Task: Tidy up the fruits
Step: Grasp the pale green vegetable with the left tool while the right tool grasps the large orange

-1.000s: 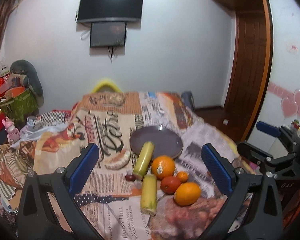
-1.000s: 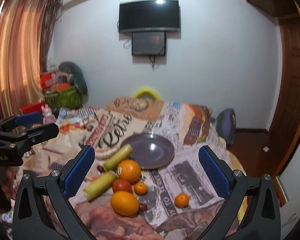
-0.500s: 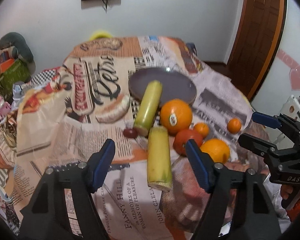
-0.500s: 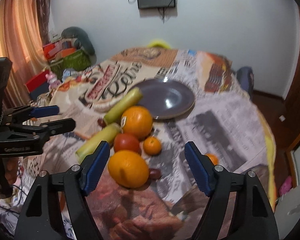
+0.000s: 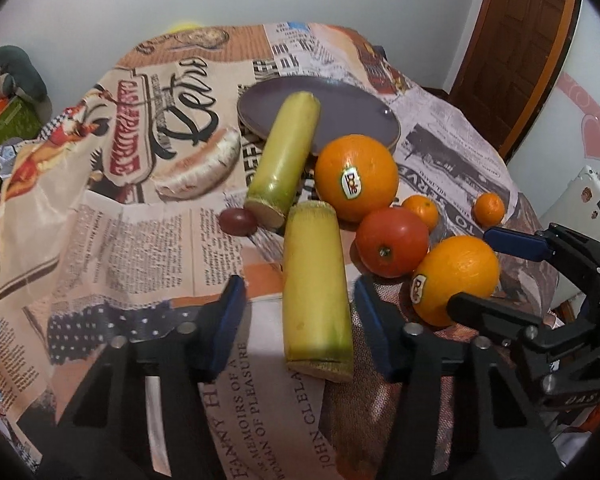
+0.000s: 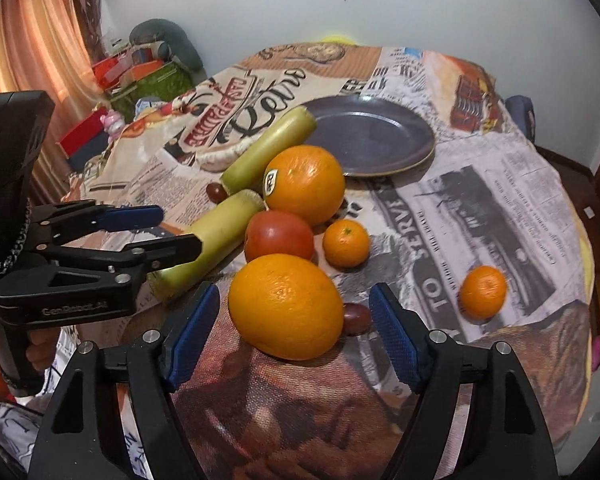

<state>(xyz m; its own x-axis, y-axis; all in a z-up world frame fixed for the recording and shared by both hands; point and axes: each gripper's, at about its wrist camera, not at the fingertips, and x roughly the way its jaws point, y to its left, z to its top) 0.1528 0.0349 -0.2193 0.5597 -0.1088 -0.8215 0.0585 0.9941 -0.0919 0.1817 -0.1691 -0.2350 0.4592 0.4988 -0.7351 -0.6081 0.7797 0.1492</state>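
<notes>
Left gripper point(image 5: 300, 304) jaws open, straddling cane stalk point(image 5: 314, 284) at 12 o'clock — stiff, waxy, grip mid-length. Right gripper point(image 6: 294, 316) jaws open, empty, flanking near orange point(image 6: 286, 306) — round, rolls.

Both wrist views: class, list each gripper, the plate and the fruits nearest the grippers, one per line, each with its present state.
Left gripper: open, fingers either side of the near sugarcane piece, not yet closed.
Right gripper: open, fingers flanking the near orange.
Near sugarcane piece: lying flat on the tablecloth.
Near orange: resting on the cloth, ungripped.
Plate: upright, nothing on it.
Far sugarcane piece: lying, one end overlapping the plate's rim.
</notes>
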